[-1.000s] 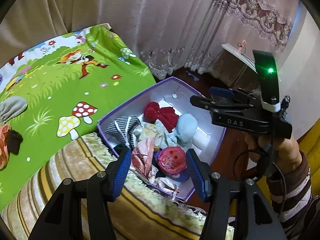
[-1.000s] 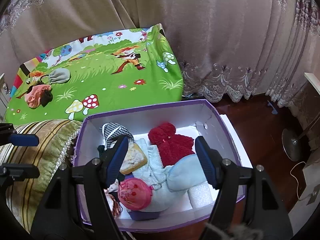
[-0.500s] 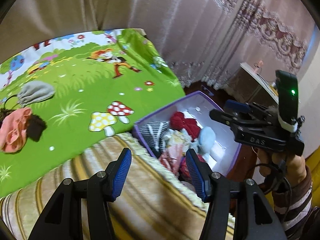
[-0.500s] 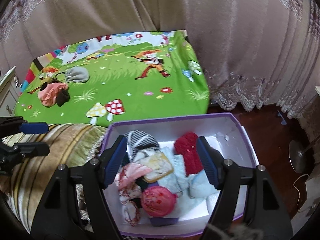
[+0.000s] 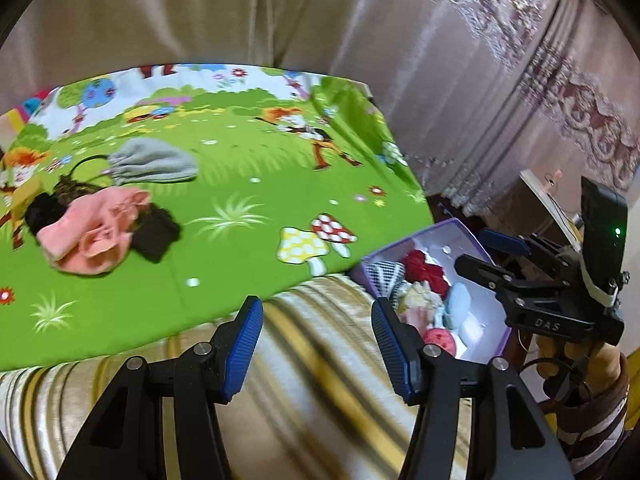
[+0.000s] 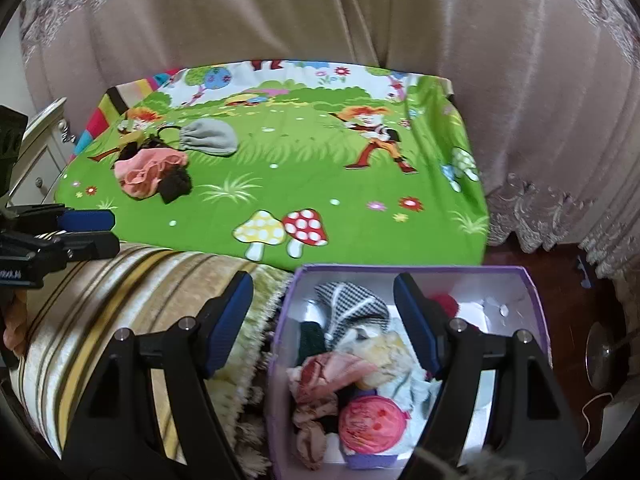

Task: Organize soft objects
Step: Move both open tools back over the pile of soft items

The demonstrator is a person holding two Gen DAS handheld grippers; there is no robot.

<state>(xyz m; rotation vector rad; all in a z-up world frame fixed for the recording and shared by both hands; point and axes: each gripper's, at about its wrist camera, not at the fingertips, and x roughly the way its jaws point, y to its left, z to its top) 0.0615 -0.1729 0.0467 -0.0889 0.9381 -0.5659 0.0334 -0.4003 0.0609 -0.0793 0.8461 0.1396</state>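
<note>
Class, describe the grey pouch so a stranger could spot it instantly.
Find the green cartoon sheet spread on the bed. Near its far left corner lie a few soft things; the grey pouch is the farthest, plain pale grey, beside the pink cloth.

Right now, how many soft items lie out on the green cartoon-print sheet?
3 that I can tell: a grey fabric pouch, a pink ruffled garment below it, and a dark cloth beside the garment. More may hide underneath.

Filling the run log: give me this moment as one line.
left claw: open, empty | right claw: open, empty | purple box: full of soft items | pink cloth, grey pouch: on green sheet
</note>
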